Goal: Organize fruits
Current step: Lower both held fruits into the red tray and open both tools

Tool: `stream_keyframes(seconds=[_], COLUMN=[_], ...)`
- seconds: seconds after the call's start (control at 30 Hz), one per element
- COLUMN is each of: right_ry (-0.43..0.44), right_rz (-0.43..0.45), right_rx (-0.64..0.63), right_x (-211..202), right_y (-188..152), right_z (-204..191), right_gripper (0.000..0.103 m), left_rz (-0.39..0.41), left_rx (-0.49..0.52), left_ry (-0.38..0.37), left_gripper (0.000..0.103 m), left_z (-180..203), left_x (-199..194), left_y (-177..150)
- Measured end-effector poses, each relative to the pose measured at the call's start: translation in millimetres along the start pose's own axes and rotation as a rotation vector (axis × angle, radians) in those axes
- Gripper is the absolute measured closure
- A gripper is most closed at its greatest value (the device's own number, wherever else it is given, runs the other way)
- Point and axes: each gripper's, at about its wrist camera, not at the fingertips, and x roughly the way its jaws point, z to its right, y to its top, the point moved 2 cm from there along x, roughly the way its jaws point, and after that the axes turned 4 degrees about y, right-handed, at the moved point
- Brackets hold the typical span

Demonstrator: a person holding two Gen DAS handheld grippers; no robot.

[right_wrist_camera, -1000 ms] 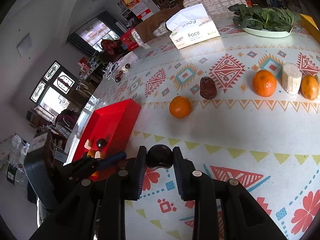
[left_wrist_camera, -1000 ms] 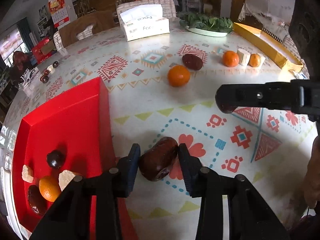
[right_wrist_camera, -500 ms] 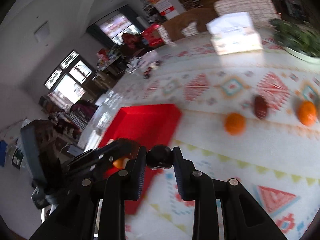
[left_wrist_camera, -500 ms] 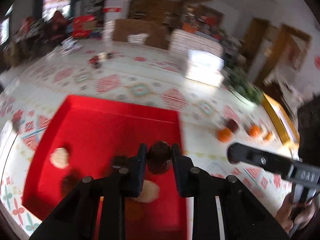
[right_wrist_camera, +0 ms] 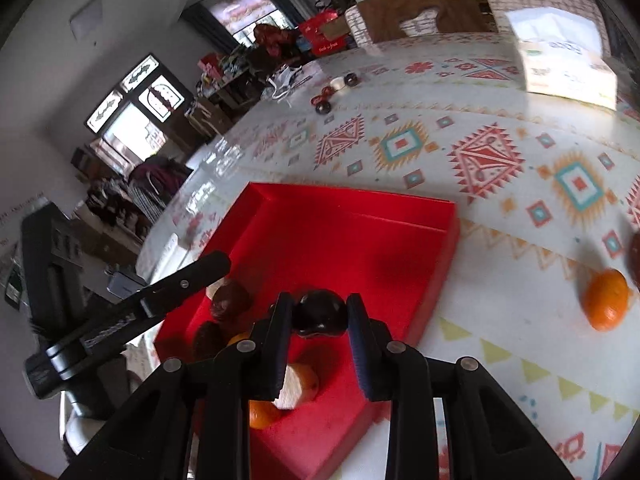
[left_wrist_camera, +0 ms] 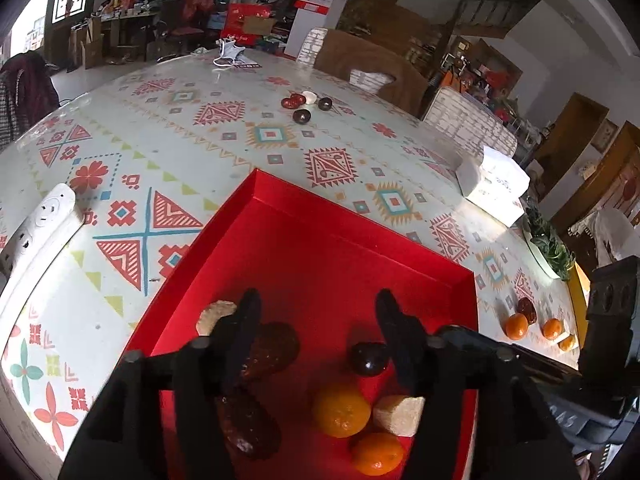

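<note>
My left tongs point(left_wrist_camera: 318, 320) have let go of the brown date point(left_wrist_camera: 272, 350), which now lies inside the red tray point(left_wrist_camera: 344, 236); they gape wide above it. My right tongs point(right_wrist_camera: 319, 314) pinch a dark plum point(right_wrist_camera: 320, 314) over the tray's near corner.

Both wrist views look down close — left from above, right obliquely — sharing red tray point(left_wrist_camera: 360, 248) point(right_wrist_camera: 352, 216)

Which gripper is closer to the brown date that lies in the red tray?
Left. The left gripper is open right above the date, one of its fingers overlapping it. The right gripper holds a dark plum over the tray's right part, farther off.
</note>
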Motion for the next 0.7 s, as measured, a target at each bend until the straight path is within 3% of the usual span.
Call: stream_keyframes(seconds=[0.17,0.47,0.57,0.7], right_ry=[-0.015,-0.048,-0.094,-0.176], right_rz=[-0.006,0.077,0.132,0.221], right_rx=[-0.043,-0.052,-0.076,-0.118], right_x=[7,-25,-50,-88], right_y=[-1,-1,-5,-14], right_z=[-9,-8,-7,-3], right_gripper=[0.072,0.049,0.043,0.032], left_rz=[0.072,0.067,0.061,0.127], left_rx=[-0.015,-0.024,-0.015,0.044], left_ry=[0.022,-0.031,-0.083,-0.101], left_gripper=[0.014,0.013,0.013,0.013], left_z=[3,20,32,59], left_x=[-17,-40,-49,-72], left_y=[-1,-17,-25,-34])
